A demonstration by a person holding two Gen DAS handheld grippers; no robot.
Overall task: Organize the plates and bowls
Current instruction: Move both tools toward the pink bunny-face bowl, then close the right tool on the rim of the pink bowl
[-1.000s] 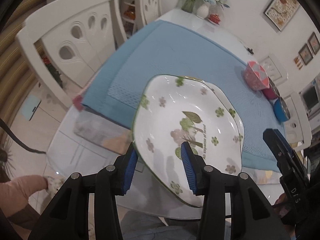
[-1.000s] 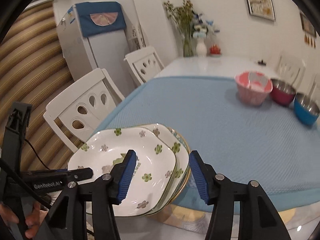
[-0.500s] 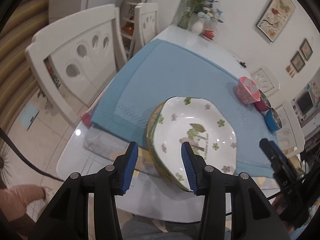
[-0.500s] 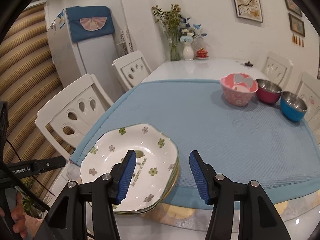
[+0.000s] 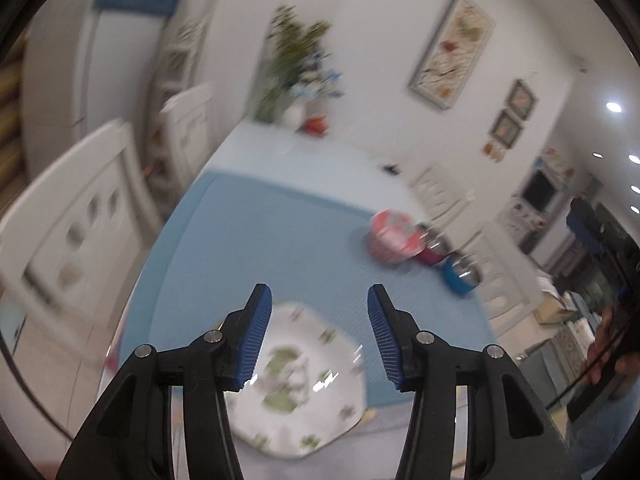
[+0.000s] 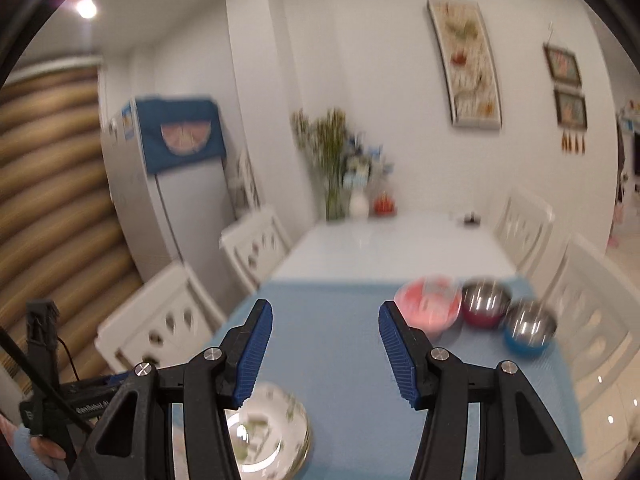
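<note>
white desk (image 6: 394,246) | light-blue woven mat (image 6: 340,344) | white vase of flowers (image 6: 358,205) | white cut-out chairs (image 6: 160,326) | framed wall pictures (image 6: 466,64)

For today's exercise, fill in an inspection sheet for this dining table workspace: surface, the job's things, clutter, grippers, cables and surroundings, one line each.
Surface: white table with a blue mat over its near part.
Job's things: stack of floral plates at the mat's near edge; pink bowl, red bowl and blue bowl in a row on the far right.
Clutter: flower vase and a small red item at the table's far end.
Grippers: left gripper jaws opening, nothing between them; right gripper open, empty.
Cables: black cable by the left gripper's body.
Surroundings: white chairs, fridge, framed pictures.
</note>
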